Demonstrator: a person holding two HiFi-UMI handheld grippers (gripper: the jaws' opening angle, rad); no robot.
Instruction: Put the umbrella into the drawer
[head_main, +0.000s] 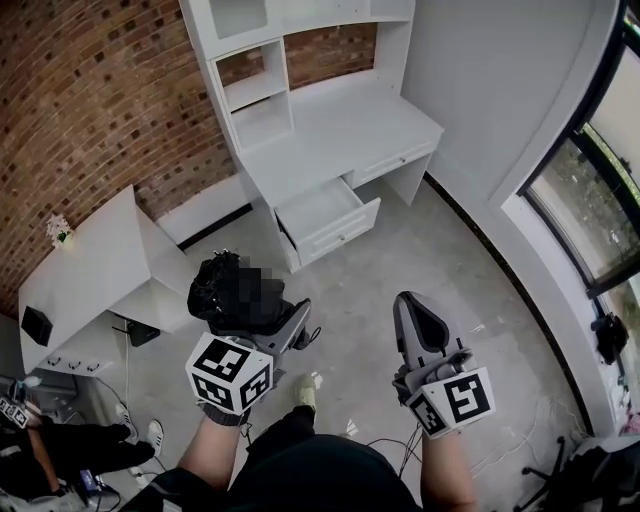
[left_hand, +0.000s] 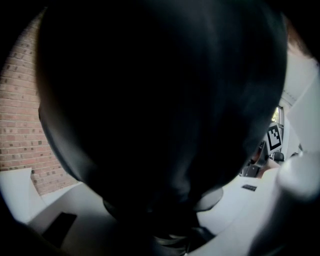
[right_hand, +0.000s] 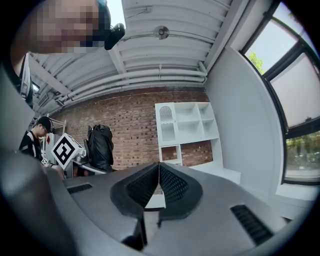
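Grey floor (head_main: 450, 280) carries white desk (head_main: 335, 130) w/ 1 open drawer (head_main: 342, 232) & low white table (head_main: 100, 270).

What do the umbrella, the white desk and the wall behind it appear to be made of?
Umbrella: black fabric, crumpled, faintly shiny. Desk: smooth matte white, probably painted wood or laminate. Wall: bare red brick, mortar lines visible.

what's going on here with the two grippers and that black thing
A person holds a folded black umbrella clamped in the left gripper and stands on the floor short of the white desk. The desk's drawer is already pulled open, and the umbrella is not in it yet. The right gripper is shut with nothing between its jaws.
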